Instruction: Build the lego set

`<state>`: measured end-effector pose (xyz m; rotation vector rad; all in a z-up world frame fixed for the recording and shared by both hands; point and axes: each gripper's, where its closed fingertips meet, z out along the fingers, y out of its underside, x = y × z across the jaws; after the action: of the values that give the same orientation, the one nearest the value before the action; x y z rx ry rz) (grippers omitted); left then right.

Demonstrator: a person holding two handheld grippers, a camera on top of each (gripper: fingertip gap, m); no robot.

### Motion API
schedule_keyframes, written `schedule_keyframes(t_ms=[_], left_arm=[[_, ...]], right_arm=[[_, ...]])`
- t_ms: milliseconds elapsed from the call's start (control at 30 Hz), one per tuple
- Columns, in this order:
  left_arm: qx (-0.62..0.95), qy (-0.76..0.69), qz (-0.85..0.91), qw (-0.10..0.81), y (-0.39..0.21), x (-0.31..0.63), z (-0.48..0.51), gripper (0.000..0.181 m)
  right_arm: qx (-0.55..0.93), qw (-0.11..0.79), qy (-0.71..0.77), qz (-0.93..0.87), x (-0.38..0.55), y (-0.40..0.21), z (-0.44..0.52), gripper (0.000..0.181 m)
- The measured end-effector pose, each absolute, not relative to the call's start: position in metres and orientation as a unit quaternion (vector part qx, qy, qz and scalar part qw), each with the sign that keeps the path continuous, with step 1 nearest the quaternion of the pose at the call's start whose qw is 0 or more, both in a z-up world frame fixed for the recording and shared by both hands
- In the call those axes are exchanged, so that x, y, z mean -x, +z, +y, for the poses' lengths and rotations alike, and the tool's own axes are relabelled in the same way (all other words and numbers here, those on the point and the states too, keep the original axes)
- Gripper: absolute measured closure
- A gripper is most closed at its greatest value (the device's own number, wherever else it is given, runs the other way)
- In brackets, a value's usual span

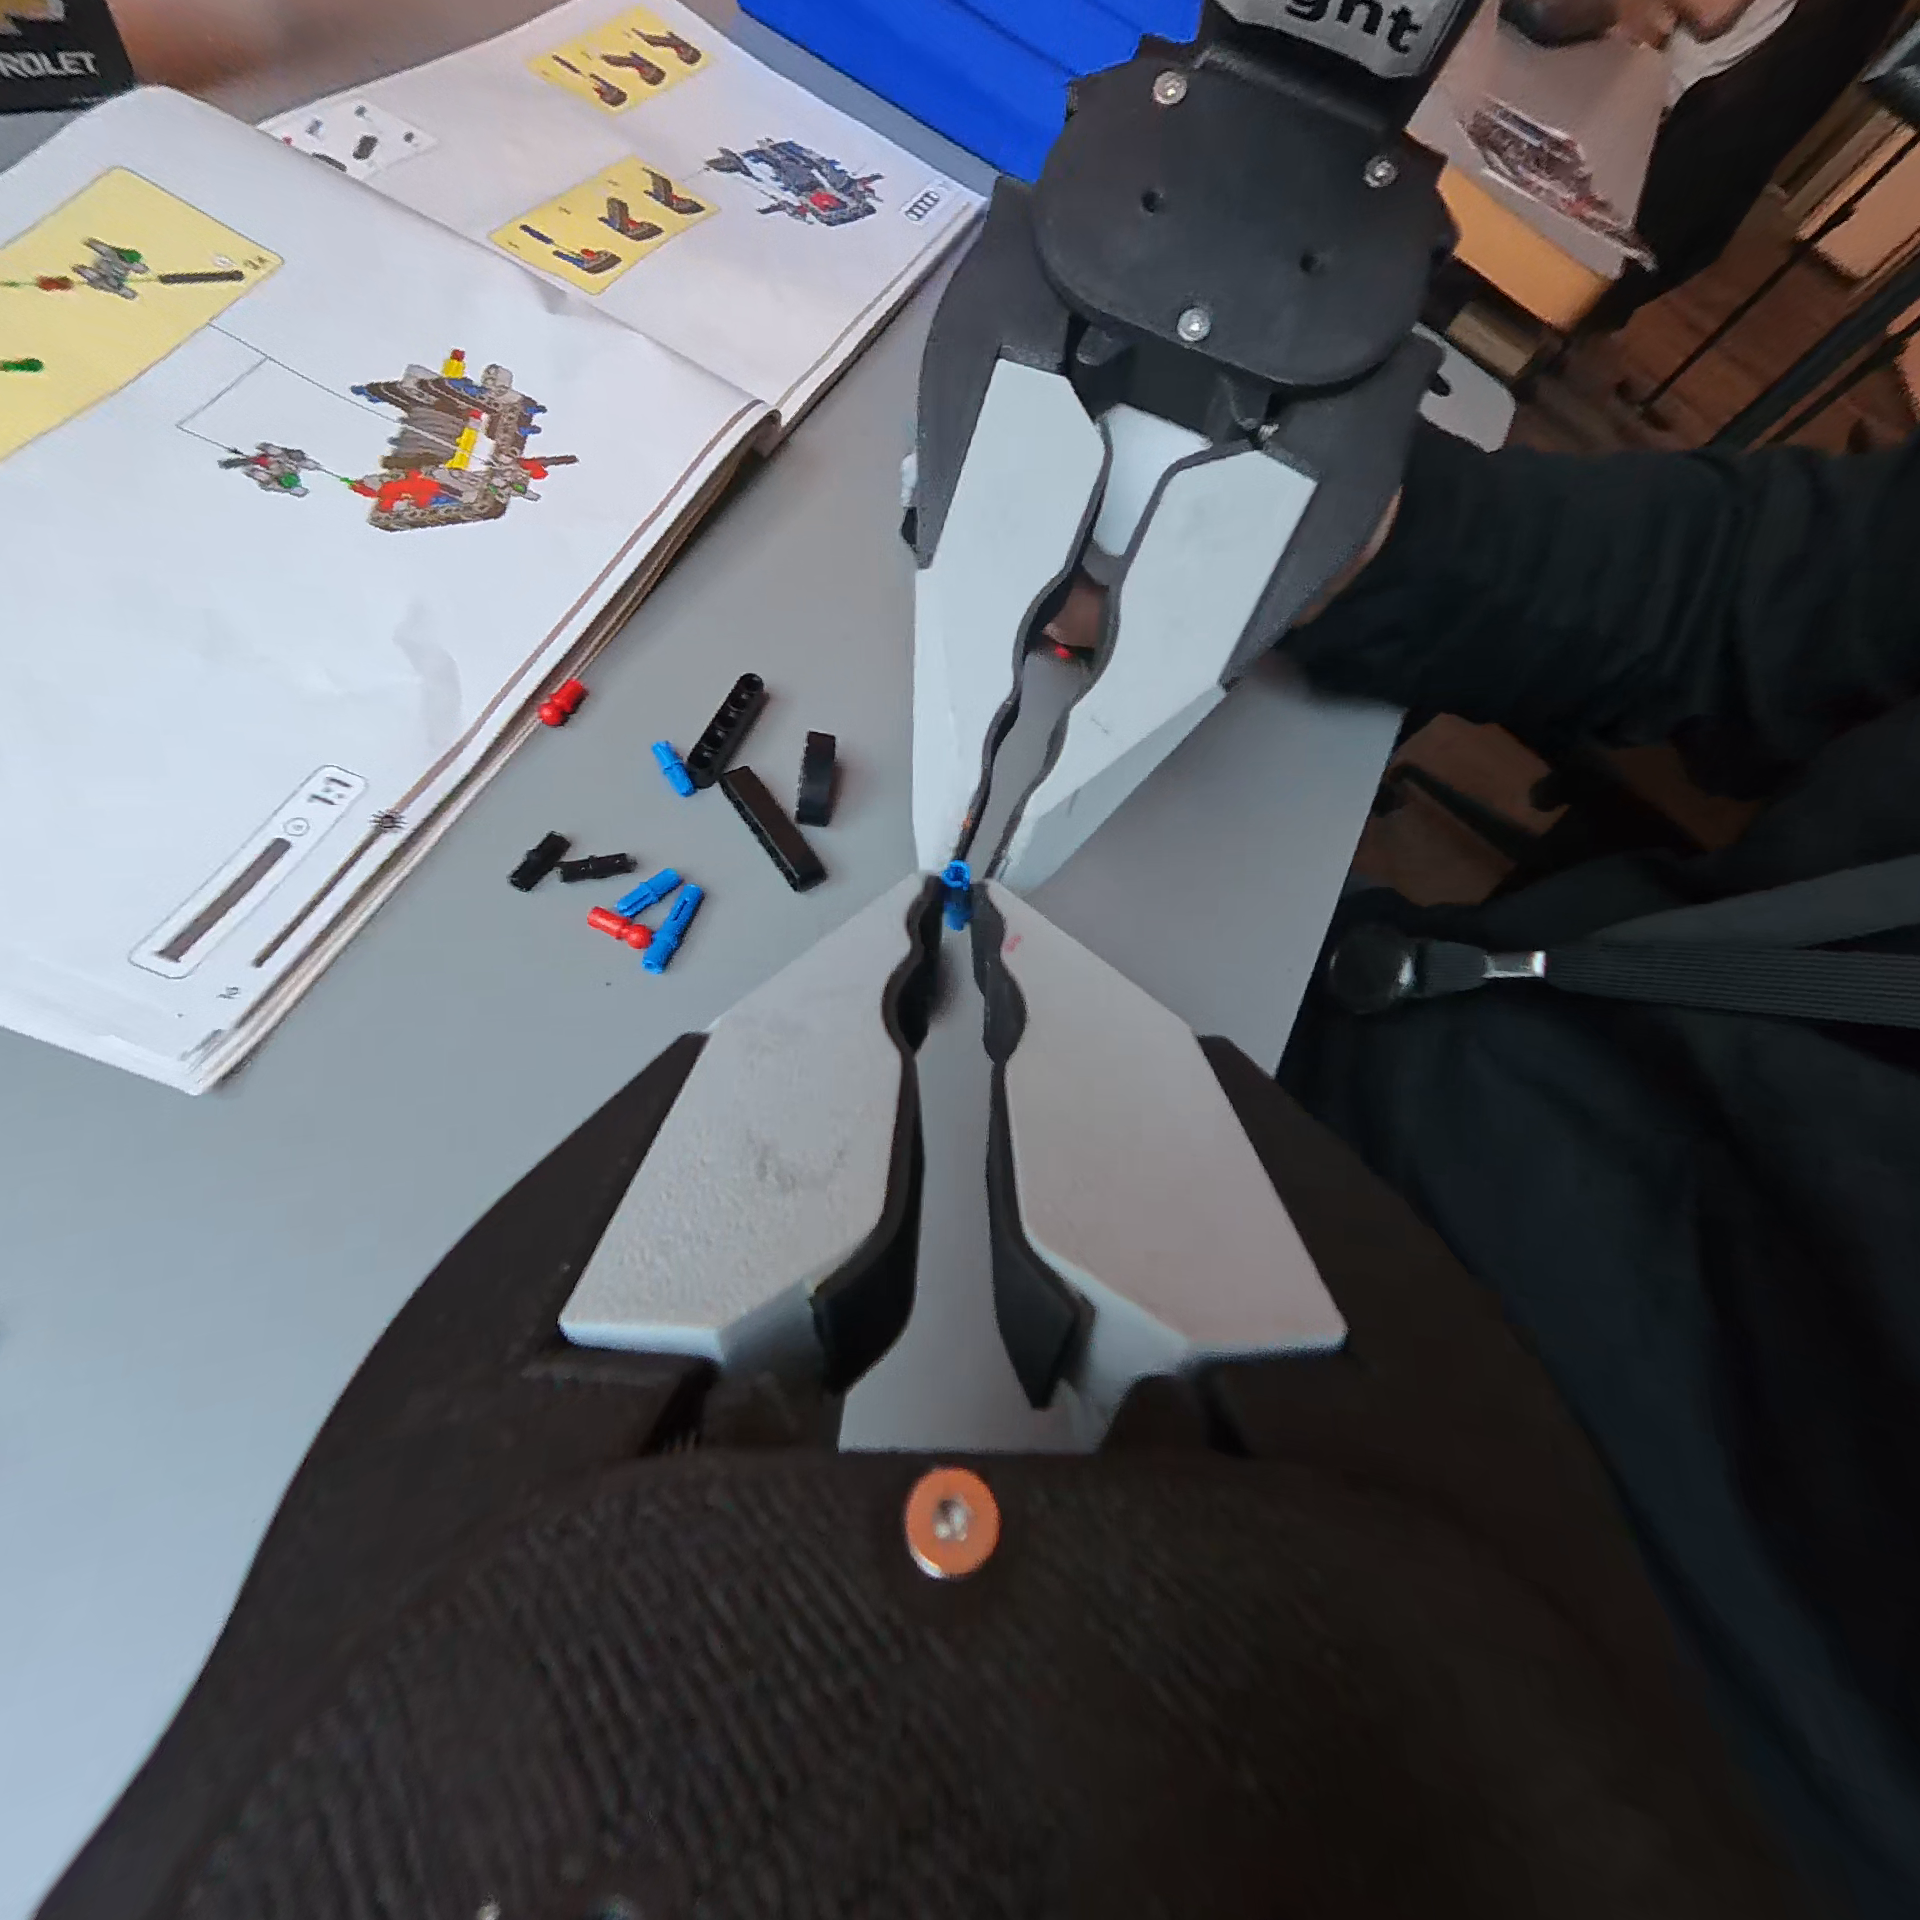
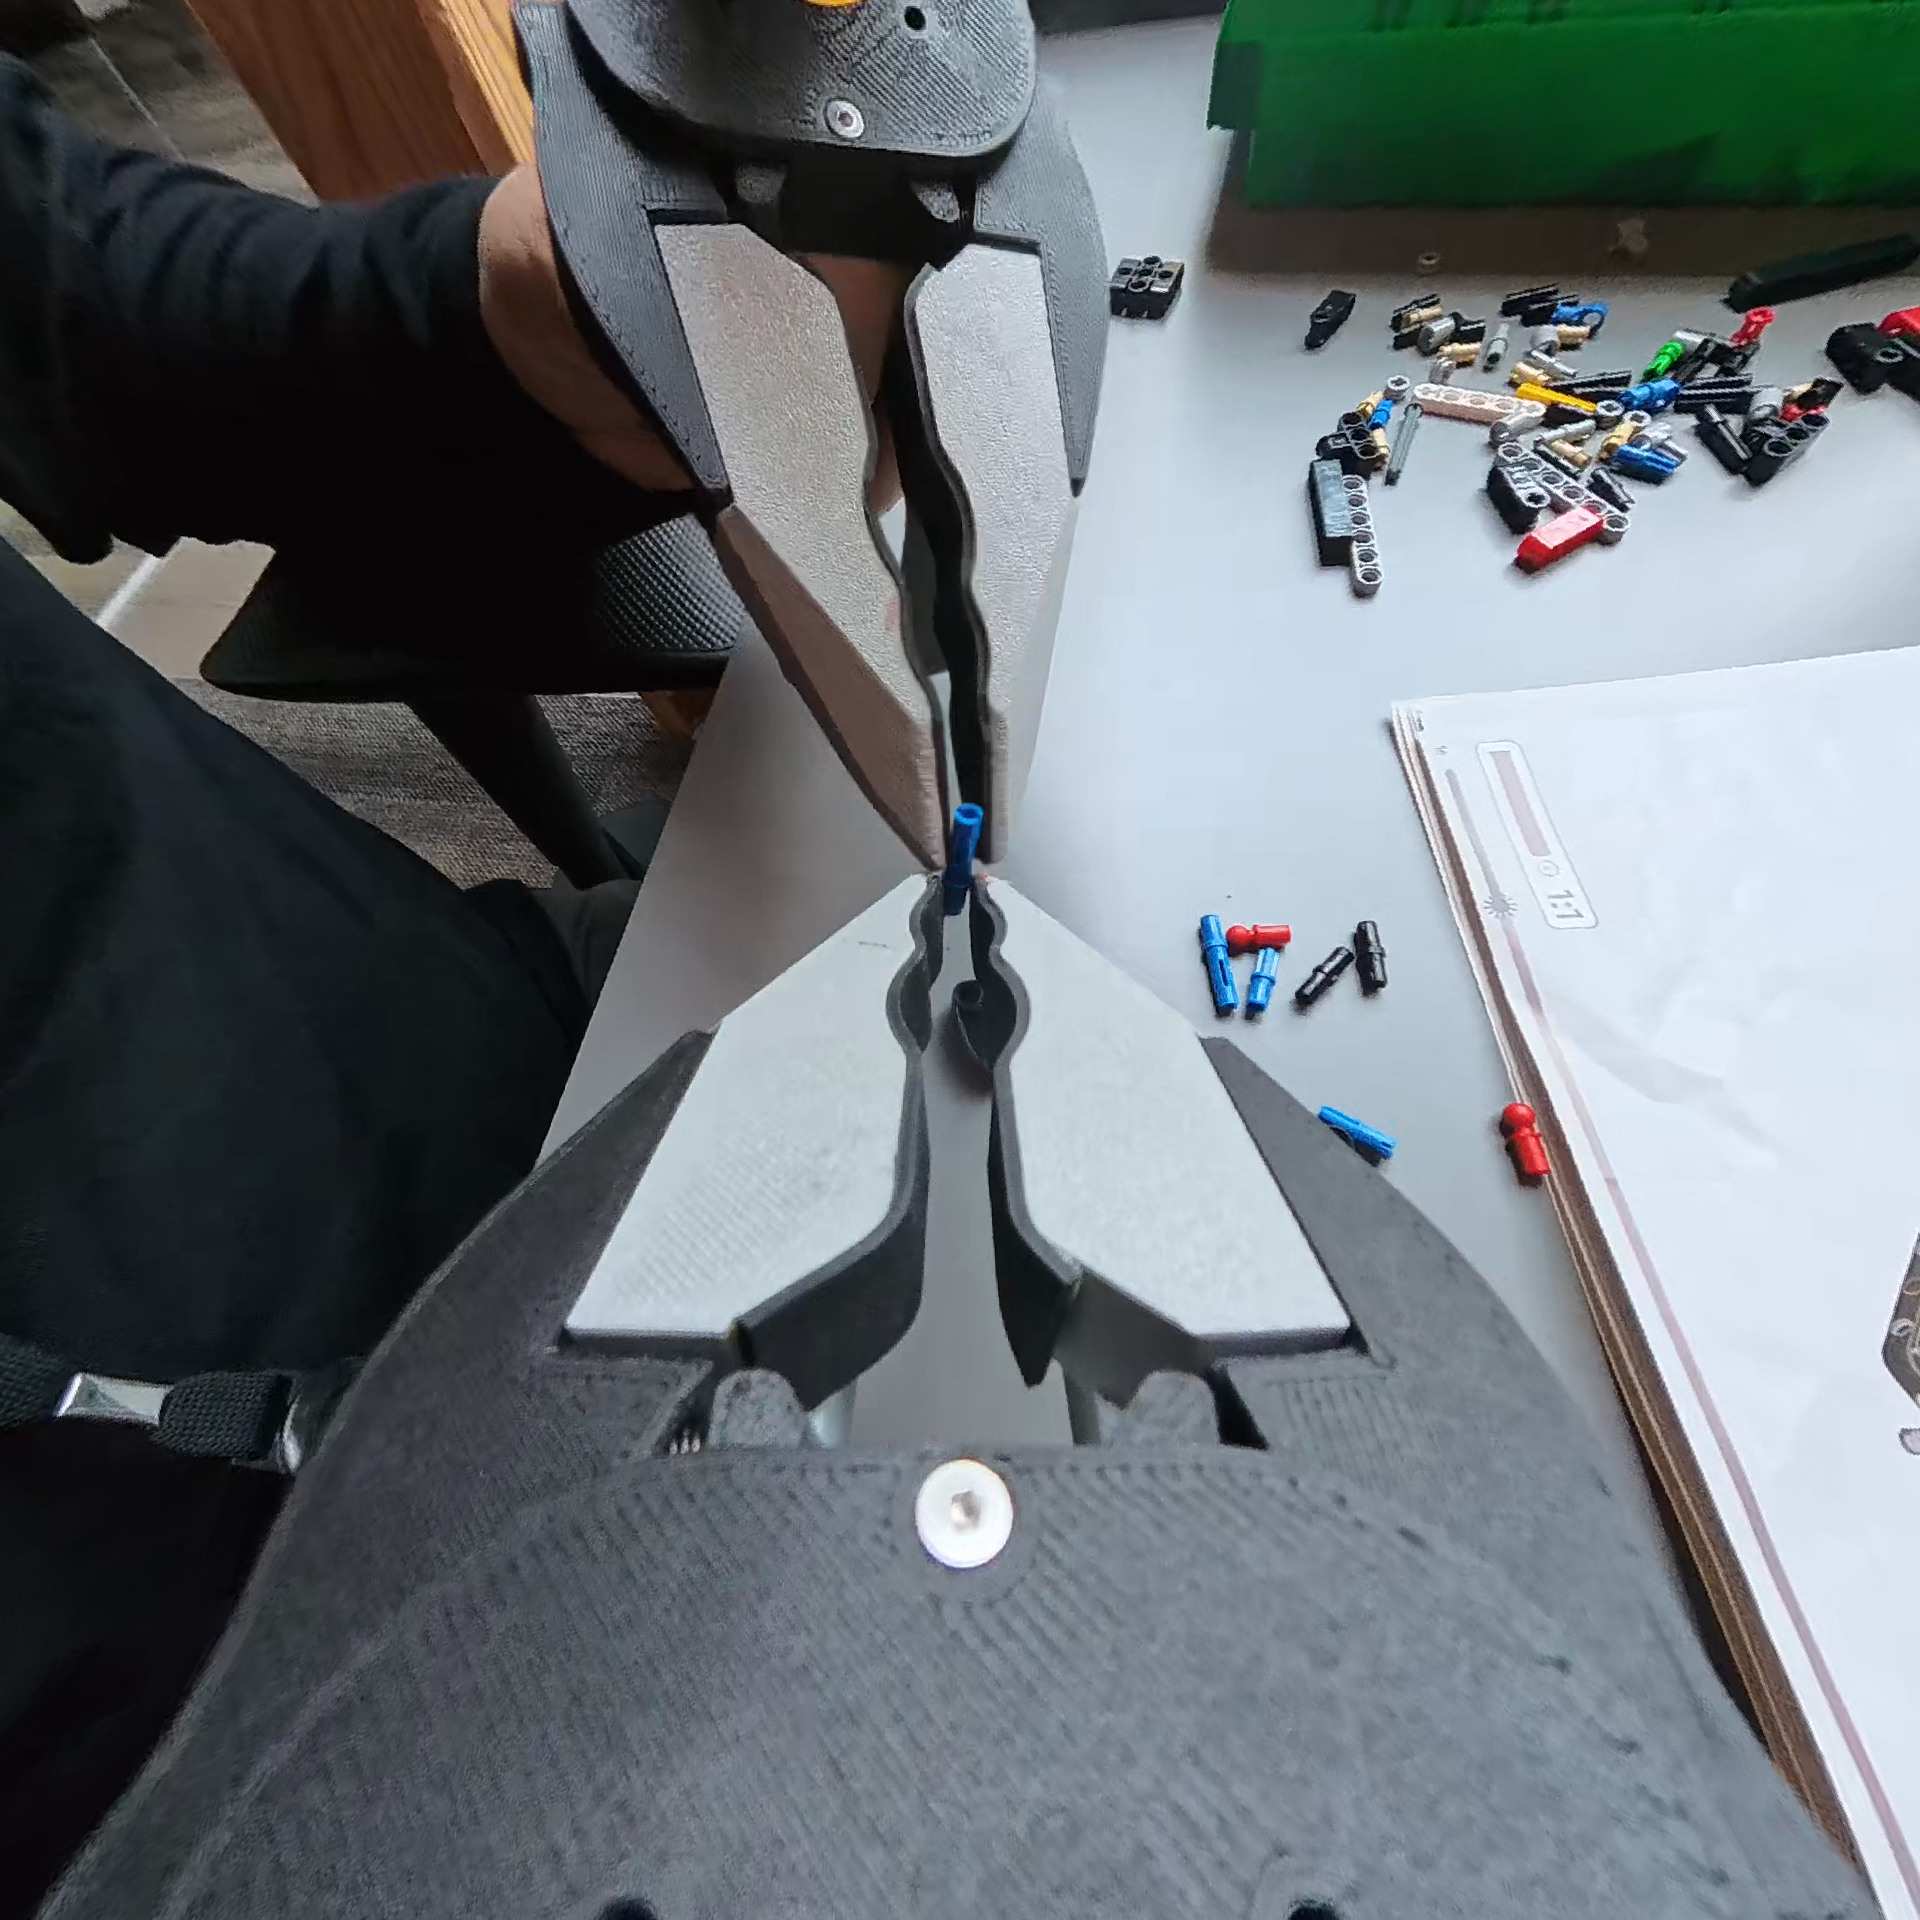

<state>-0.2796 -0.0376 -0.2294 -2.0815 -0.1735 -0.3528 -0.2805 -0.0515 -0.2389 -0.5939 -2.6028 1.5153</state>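
Both tools meet tip to tip over the worktop point(image 1: 520, 1143). The left tool point(image 1: 951, 899) is clamped on a blue pin point(image 1: 955, 894). The right tool point(image 2: 958, 888) pinches a black piece point(image 2: 977, 1023), pin poking into it.

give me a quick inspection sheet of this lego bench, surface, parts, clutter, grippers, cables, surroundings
surface: grey table, bare near its edge.
job's things: blue pin pinched where both grippers' tips meet; open instruction booklet; loose blue, red and black pins and short black beams beside the booklet.
clutter: mixed pile of parts farther off; green bin; blue bin.
grippers: left gripper nearly closed on the pin; right gripper also nearly closed, a small black part between its fingers farther back; whether it grips the pin is unclear.
cables: nothing seen; a black strap with buckle crosses the person's lap.
surroundings: black sleeve, chair, wooden floor.
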Motion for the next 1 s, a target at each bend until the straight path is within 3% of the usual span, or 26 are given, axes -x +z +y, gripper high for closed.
schedule_keyframes(t_ms=[467, 700, 1000], left_arm=[[0.89, -0.105, -0.042, 0.441, -0.245, 0.278, -0.034, 0.179], [0.897, -0.102, -0.031, 0.43, -0.247, 0.275, -0.033, 0.179], [0.897, -0.091, -0.036, 0.431, -0.248, 0.277, -0.031, 0.179]], right_arm=[[0.227, -0.026, 0.512, -0.828, 0.281, -0.232, -0.043, 0.169], [0.22, -0.023, 0.502, -0.836, 0.279, -0.238, -0.045, 0.18], [0.231, -0.023, 0.504, -0.832, 0.281, -0.238, -0.043, 0.181]])
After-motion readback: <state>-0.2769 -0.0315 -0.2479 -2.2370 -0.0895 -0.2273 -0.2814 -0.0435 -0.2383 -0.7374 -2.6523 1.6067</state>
